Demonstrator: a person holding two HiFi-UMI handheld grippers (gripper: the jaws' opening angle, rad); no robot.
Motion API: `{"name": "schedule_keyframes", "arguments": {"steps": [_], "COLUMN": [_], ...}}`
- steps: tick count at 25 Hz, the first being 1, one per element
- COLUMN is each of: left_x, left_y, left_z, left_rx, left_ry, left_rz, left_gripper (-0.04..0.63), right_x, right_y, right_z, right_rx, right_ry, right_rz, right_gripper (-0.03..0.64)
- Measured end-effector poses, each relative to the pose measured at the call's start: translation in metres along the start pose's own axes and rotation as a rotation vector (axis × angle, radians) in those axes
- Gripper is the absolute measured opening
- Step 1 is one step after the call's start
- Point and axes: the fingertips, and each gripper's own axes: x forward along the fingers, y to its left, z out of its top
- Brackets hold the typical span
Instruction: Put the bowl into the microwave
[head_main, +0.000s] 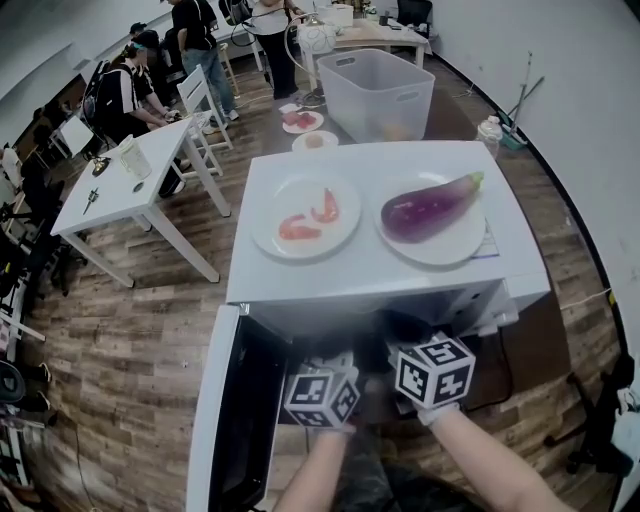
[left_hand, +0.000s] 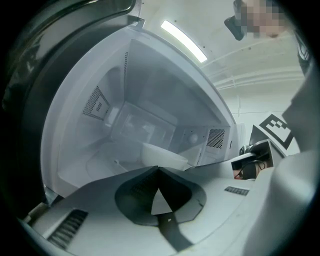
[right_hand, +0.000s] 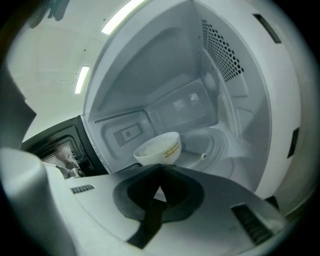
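The white bowl (right_hand: 157, 148) stands upright inside the open microwave (head_main: 370, 278), left of the turntable ring (right_hand: 202, 144). It also shows in the left gripper view as a white bowl (left_hand: 164, 155) on the cavity floor. My right gripper (right_hand: 160, 166) is shut, its tips just short of the bowl with nothing between them. My left gripper (left_hand: 159, 168) is shut too, pointing into the cavity with the bowl a little beyond its tips. In the head view both marker cubes, left (head_main: 322, 396) and right (head_main: 434, 370), hang side by side at the cavity mouth.
The microwave door (head_main: 235, 420) hangs open at the left. On top of the microwave sit a plate of shrimp (head_main: 305, 215) and a plate with an eggplant (head_main: 430, 207). Behind are a white bin (head_main: 378, 92), a white table (head_main: 135, 175) and several people.
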Motion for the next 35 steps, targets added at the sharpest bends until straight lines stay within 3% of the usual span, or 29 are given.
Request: {"name": "schedule_keyframes", "arguments": {"steps": [8,21,35], "left_x": [-0.005,-0.019,-0.048], "left_y": [-0.005,-0.025,-0.052], "left_z": [-0.005,-0.014,-0.009], "left_rx": [0.0,0.013,0.032], "left_ry": [0.001,0.008,0.014], "left_rz": [-0.009,-0.039,-0.057], "left_gripper": [0.002,0.002,0.002], "right_x": [-0.004,-0.022,-0.051], "right_y": [0.003,0.009,0.033], "right_z": [-0.005,-0.002,-0.006], "right_rx": [-0.025,0.014,-0.003], "right_ry": [0.007,-0.101,-0.062], "right_rz": [0.013,0.064,0.148], "right_gripper": [0.003,0.003,0.002]}}
